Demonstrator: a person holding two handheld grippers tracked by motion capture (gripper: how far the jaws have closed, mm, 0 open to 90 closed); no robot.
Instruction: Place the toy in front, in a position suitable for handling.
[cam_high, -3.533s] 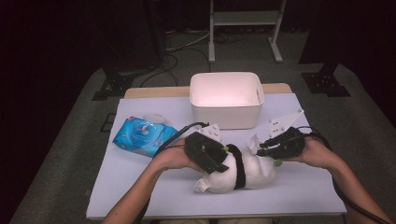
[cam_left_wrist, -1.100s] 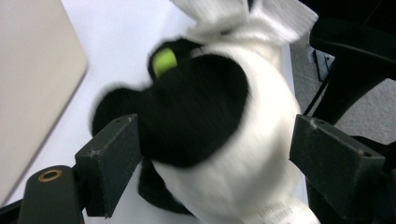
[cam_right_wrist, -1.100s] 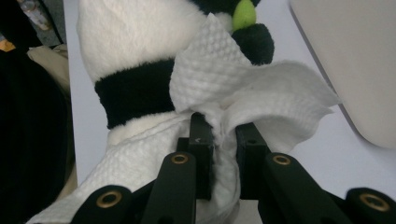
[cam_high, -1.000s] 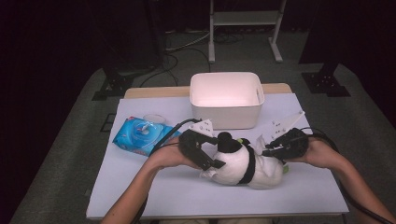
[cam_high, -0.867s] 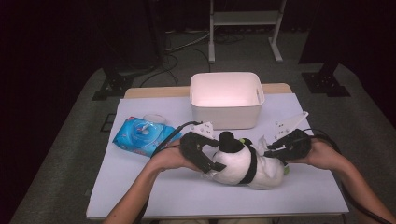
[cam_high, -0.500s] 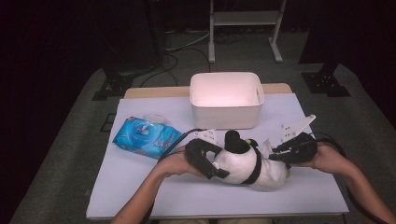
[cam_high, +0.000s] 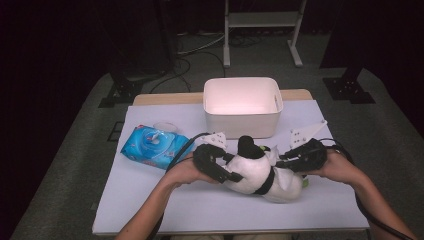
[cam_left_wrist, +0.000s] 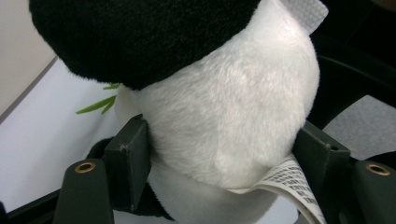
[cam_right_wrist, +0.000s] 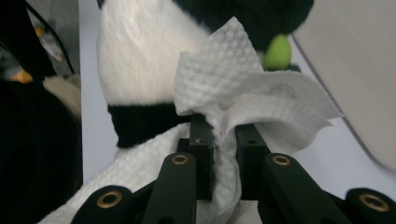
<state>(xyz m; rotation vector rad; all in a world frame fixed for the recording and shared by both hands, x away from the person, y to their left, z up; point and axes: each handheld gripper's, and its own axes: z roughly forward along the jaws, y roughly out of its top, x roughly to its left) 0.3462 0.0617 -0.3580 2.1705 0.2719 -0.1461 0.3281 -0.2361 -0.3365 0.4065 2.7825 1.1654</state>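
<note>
Firmly clenched, the right gripper (cam_right_wrist: 223, 135) pinches a crumpled white wipe (cam_right_wrist: 261, 102) against a plush panda (cam_high: 260, 170). Opposite, the left gripper (cam_left_wrist: 224, 154), its jaws having just been closing, squeezes the toy's white body. The panda lies near the table's (cam_high: 150, 210) front edge, before a white bin (cam_high: 242, 106) and right of a blue wipes pack (cam_high: 152, 146).

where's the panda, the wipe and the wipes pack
panda (cam_high: 250, 170), high view, white body
wipe (cam_right_wrist: 261, 100), right gripper view, bunched sheet above the jaws
wipes pack (cam_high: 150, 146), high view, blue top face
</note>
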